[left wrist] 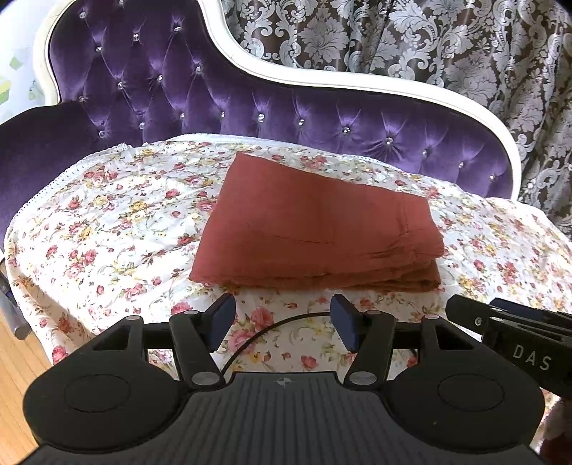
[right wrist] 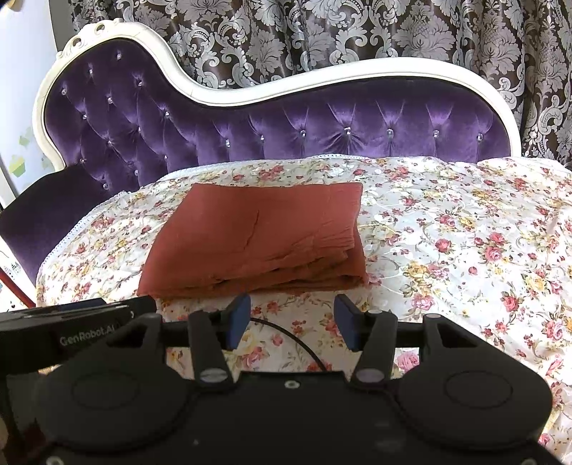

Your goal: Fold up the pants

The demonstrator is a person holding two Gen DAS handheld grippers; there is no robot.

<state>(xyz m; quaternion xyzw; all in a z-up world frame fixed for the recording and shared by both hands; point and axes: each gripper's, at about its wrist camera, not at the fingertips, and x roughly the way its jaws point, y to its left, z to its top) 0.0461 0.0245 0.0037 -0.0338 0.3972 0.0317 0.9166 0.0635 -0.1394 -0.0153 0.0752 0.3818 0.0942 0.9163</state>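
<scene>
Rust-red pants [left wrist: 314,225] lie folded into a thick rectangle on the floral sheet [left wrist: 118,221], layered edges toward me. My left gripper [left wrist: 284,318] hovers just in front of the near edge, open, nothing between its blue pads. The right gripper's black body shows at the right edge of the left wrist view. In the right wrist view the same folded pants [right wrist: 254,236] lie left of centre, and my right gripper [right wrist: 291,322] stands open before the near edge, apart from the cloth. A thin black cable runs below both.
A purple tufted backrest [left wrist: 250,103] with a white frame rises behind the sheet, and a patterned curtain [right wrist: 321,32] hangs behind it. Wood floor [left wrist: 14,357] shows at the lower left. The floral sheet [right wrist: 464,232] extends to the right of the pants.
</scene>
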